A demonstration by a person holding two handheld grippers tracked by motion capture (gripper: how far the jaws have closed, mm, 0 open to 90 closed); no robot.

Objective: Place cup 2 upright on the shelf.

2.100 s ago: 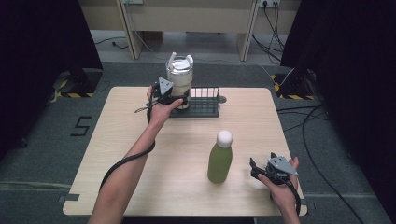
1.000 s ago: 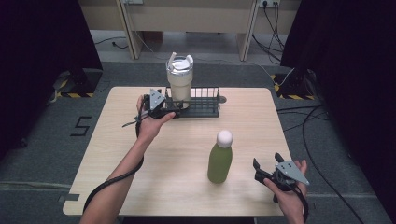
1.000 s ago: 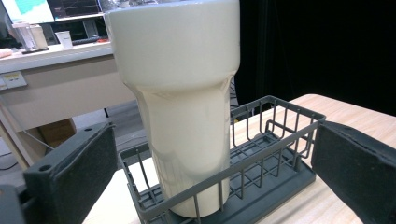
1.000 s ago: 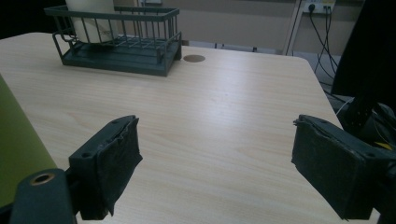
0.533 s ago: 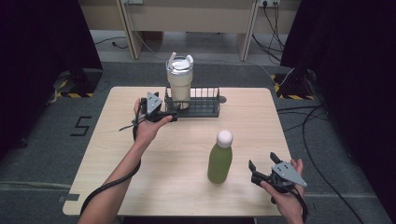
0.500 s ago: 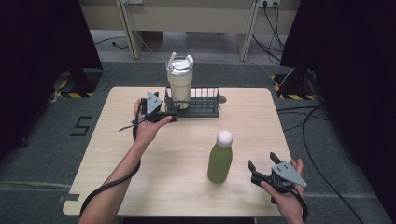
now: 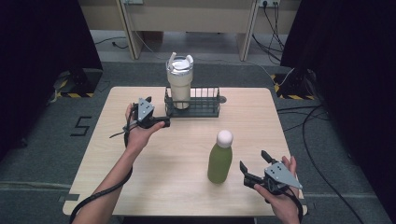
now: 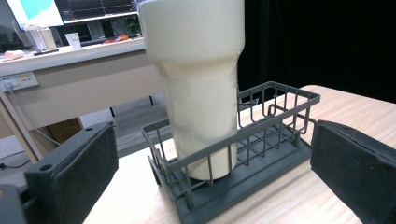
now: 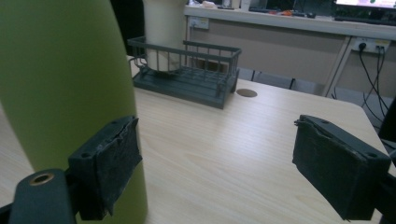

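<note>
Green, smooth-walled bottle [image 7: 220, 162] with a white round cap, seen from the high view standing upright on the tabletop [image 7: 154, 182], toward the near right corner. Just to its right, the right gripper [image 7: 253, 167], spread wide, empty, aimed at the bottle's lower body but not touching. Farther off, along the far edge, a dark wire rack [image 7: 196, 101] carrying a cream tumbler [image 7: 180, 84] at its left end. Left gripper [image 7: 145, 103] just left of the rack, near the far left part of the tabletop, apart from the rack.

Left gripper view: both pads wide apart, nothing between them. Tumbler [image 8: 196, 84] upright inside the rack [image 8: 243, 158], straight ahead, clear of the pads.

Right gripper view: jaws wide open, holding nothing. Bottle [image 9: 65, 93] looming at the left, its green wall right behind the left pad [image 9: 109, 158]; contact there impossible to tell. Rack [image 9: 187, 74] and tumbler [image 9: 163, 23] in the distance.

Judgement on handling: rigid, probably metal or hard plastic, with a matte but fairly slick round wall; weight unknown, likely moderate if filled. Tall and narrow, so prone to tipping under a sideways nudge. Best grasp across the straight mid-body, below the shoulder, pads square to the wall, closing firmly enough to stop twisting or sliding; cap too rounded for a safe hold.
</note>
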